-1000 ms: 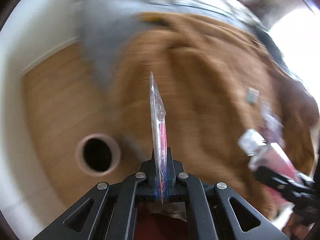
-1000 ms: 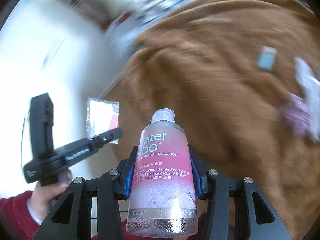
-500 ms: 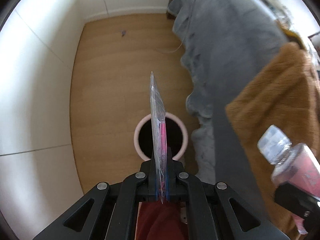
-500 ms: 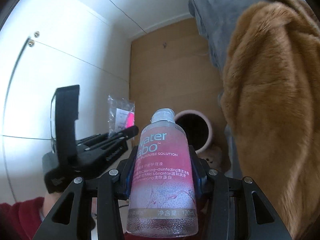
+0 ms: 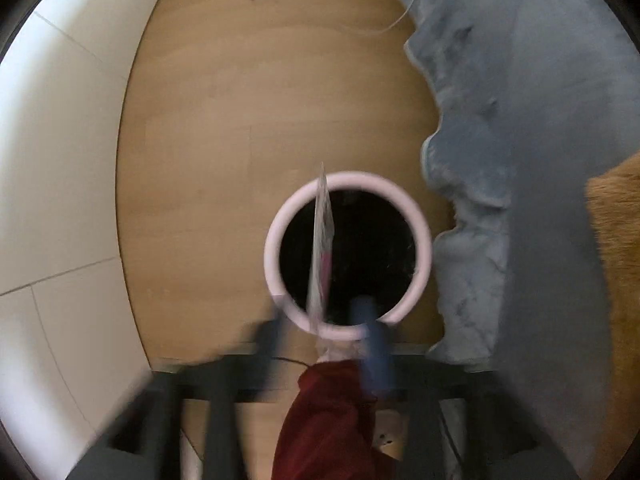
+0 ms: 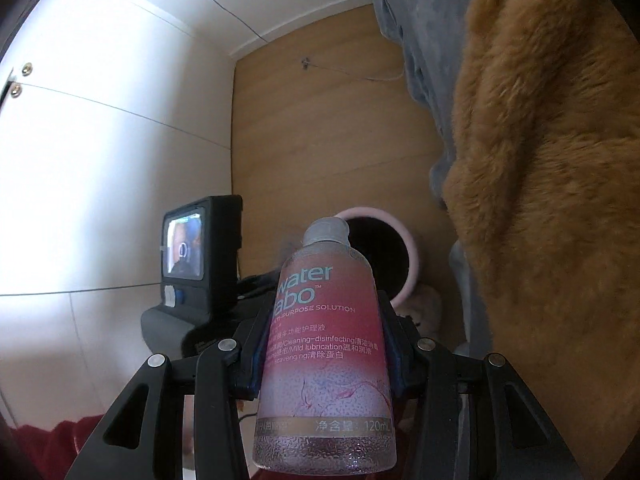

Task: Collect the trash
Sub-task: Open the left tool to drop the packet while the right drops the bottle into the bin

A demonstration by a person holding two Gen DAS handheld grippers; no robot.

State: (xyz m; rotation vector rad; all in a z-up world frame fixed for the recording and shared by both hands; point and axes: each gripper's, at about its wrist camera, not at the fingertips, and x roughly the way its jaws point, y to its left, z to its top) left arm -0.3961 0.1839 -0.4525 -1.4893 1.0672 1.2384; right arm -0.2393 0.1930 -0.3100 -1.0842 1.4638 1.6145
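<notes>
Left gripper (image 5: 320, 344) smeared by motion blur, fingers (image 5: 372, 344) ghosted, jaw gap unreadable. Wrapper (image 5: 322, 252) seen edge-on, contents unclear (pink streak only), lower end lost in blur. Bin (image 5: 348, 254) interior black, contents hidden. In right view bottle (image 6: 326, 344) covers bin's (image 6: 404, 240) near rim. Bottle base cut by frame edge.
</notes>
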